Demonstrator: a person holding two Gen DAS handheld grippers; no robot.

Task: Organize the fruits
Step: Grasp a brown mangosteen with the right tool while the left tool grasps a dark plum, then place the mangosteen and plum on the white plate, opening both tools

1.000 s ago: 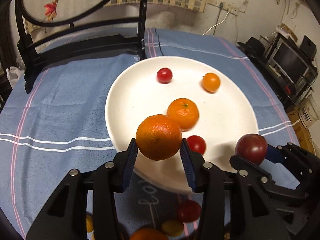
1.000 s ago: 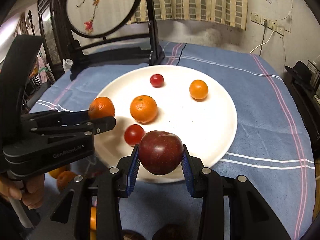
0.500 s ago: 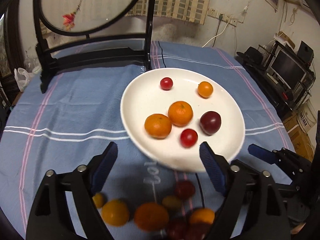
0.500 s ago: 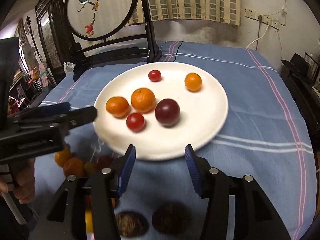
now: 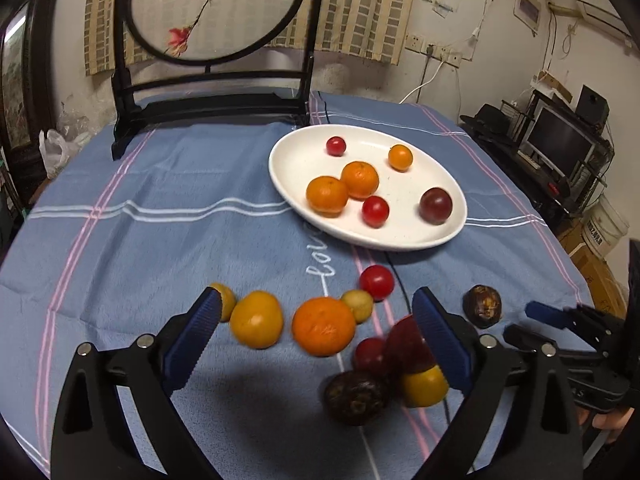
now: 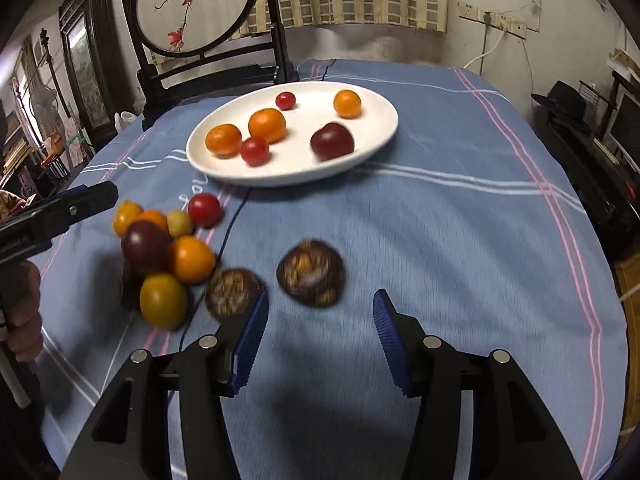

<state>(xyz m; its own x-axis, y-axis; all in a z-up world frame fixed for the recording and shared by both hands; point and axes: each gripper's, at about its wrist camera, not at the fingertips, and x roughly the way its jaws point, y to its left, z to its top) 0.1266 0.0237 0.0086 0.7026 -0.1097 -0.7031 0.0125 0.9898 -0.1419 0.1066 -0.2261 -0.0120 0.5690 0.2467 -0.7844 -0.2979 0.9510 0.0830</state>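
A white plate (image 5: 452,224) (image 6: 372,152) holds two oranges (image 5: 327,195), two cherry tomatoes, a small orange fruit (image 5: 400,157) and a dark red plum (image 5: 436,205) (image 6: 332,141). Several loose fruits lie on the blue cloth in front of it, among them an orange (image 5: 323,325) and a brown mottled fruit (image 6: 311,267). My left gripper (image 5: 316,332) is open and empty above the loose orange. My right gripper (image 6: 318,334) is open and empty just short of the brown fruit; it also shows in the left wrist view (image 5: 560,320).
A black wooden stand with a round embroidered screen (image 5: 212,12) stands at the table's far edge. A thin dark cable (image 6: 232,220) runs over the cloth from the plate. Shelves and a monitor (image 5: 560,144) stand right of the table.
Both grippers let go of their fruit on the plate, the left an orange and the right the plum, opened wide, and pulled back toward the loose fruits on the cloth.
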